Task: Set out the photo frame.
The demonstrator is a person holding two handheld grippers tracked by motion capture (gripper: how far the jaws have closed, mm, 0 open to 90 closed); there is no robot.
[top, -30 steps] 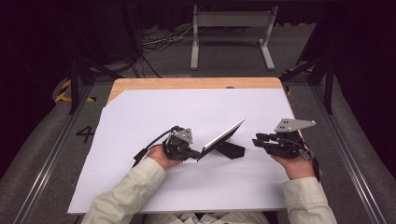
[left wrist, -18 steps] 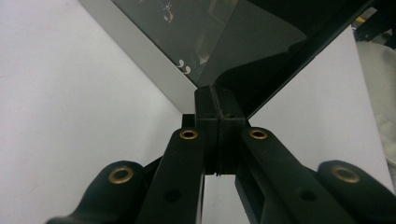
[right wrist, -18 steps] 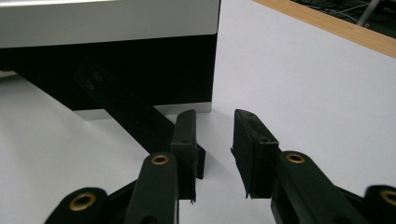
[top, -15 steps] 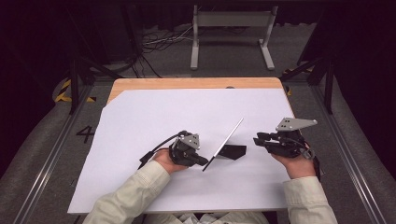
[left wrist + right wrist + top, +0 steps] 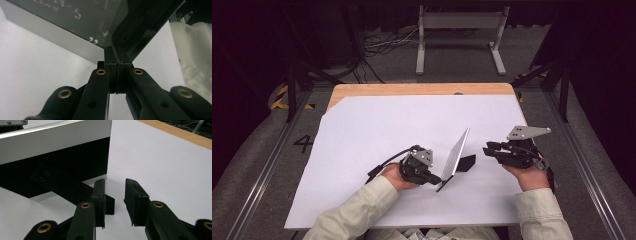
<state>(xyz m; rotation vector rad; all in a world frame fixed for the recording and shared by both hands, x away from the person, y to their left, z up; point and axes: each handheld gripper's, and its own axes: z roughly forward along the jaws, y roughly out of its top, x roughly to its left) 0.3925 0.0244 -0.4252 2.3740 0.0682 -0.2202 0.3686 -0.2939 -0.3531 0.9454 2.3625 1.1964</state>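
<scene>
Left gripper [image 5: 435, 179]: jaws clamped on lower edge of picture frame [image 5: 456, 156] | frame: tilted up on its black back stand, on white sheet [image 5: 362, 130], toward table's near edge | right gripper [image 5: 488, 150]: jaws apart, holding nothing, just right of frame.

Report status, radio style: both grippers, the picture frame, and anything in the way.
Left gripper shut on picture frame edge, frame propped upright. Right gripper open, empty, beside the stand leg. White tabletop: no obstruction seen.

A white sheet [image 5: 377, 130] covers the wooden bench [image 5: 412, 89]; behind its far edge stands a grey metal stand [image 5: 460, 30].
</scene>
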